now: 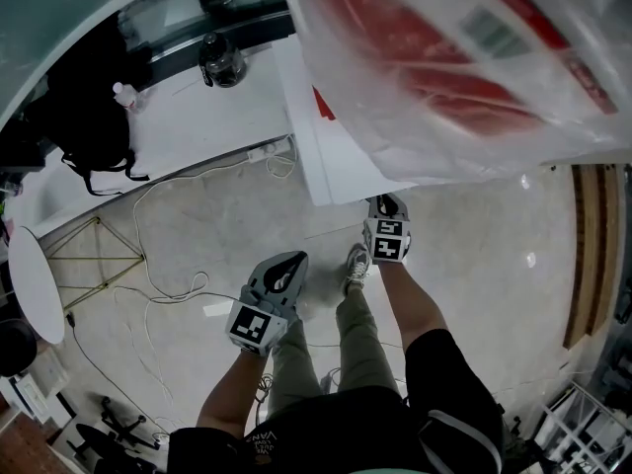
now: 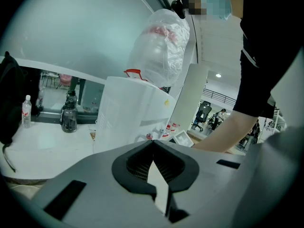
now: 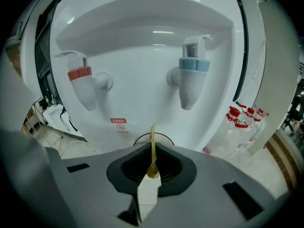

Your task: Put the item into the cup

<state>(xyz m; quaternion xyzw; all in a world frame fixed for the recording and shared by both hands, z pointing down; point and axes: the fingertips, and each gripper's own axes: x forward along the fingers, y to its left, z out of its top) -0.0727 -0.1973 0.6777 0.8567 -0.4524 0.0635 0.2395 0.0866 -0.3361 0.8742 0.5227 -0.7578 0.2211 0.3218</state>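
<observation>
In the right gripper view my right gripper (image 3: pixel 152 148) is shut on a thin yellow-green strip (image 3: pixel 152 139) that stands upright between the jaws. It faces a white water dispenser (image 3: pixel 142 65) with a red tap (image 3: pixel 80 82) and a blue tap (image 3: pixel 192 75). A dark round rim (image 3: pixel 164 136) shows just behind the jaws, mostly hidden. I cannot tell if it is a cup. My left gripper (image 2: pixel 153 144) is shut with nothing in it. In the head view the left gripper (image 1: pixel 284 262) hangs over the floor and the right gripper (image 1: pixel 387 203) is at the dispenser's foot.
A bottle wrapped in a plastic bag (image 2: pixel 159 46) tops the dispenser. Several red-capped bottles (image 3: pixel 237 122) stand to its right. A white counter (image 1: pixel 188 117) on the left holds a dark bottle (image 1: pixel 222 59) and a black bag (image 1: pixel 94 156). Cables (image 1: pixel 158 294) lie on the floor.
</observation>
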